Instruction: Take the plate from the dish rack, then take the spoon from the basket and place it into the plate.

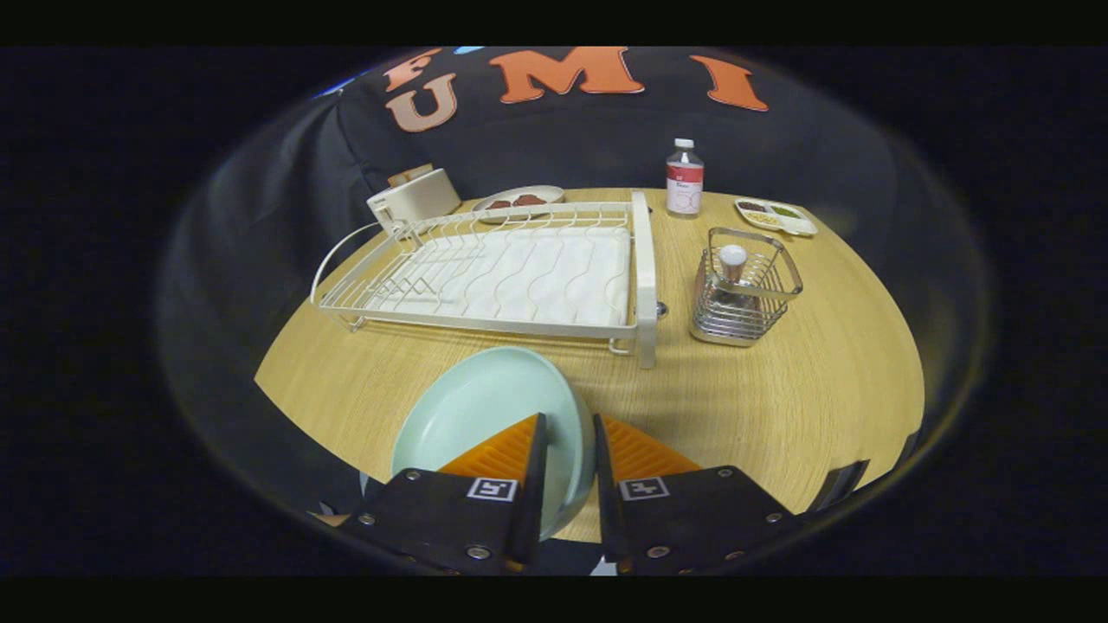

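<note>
Near the table's (779, 407) front edge, we held the pale green plate (476, 407) by its rim, gripper (567, 433) clamped narrowly; bare wood lay before the dish rack (645, 277) and basket (744, 298).

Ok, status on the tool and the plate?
Tool shut on plate rim, just ahead of emptied dish rack. Spoon upright in basket. Table path looks unobstructed.

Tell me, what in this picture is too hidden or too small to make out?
- Spoon in the wire basket, gripper view: just its rounded top shows; the wires hide the rest.
- Plate, gripper view: the gripper is shut on its rim, and the fingers cover its near part.
- Bottle: label too small to read.
- Small tray and far dish: contents too small to name.
</note>
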Demonstrator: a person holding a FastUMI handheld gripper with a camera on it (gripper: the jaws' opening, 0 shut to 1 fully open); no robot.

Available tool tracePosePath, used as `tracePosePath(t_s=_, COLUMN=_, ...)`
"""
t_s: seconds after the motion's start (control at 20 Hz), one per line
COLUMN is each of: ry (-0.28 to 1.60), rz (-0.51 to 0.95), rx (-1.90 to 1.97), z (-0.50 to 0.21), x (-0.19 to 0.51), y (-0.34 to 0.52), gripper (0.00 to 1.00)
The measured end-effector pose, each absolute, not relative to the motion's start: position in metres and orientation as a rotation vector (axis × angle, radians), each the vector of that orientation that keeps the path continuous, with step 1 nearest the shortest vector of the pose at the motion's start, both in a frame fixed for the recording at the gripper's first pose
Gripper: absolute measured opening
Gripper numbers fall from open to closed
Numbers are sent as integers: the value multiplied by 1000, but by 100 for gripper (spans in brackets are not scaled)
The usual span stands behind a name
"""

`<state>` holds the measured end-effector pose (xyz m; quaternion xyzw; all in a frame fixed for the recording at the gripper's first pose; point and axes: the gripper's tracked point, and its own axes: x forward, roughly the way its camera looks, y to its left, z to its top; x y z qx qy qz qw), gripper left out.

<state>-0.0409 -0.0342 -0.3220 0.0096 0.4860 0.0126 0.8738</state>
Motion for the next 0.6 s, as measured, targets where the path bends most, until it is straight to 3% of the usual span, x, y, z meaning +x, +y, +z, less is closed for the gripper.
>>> tracePosePath(t_s=0.35, ry=941, rz=-7, rx=-32, z=-320, x=-33, y=-48, gripper=30)
tracePosePath(t_s=0.6, ry=776, rz=-68, rx=-34, z=-288, x=-19, y=-65, gripper=38)
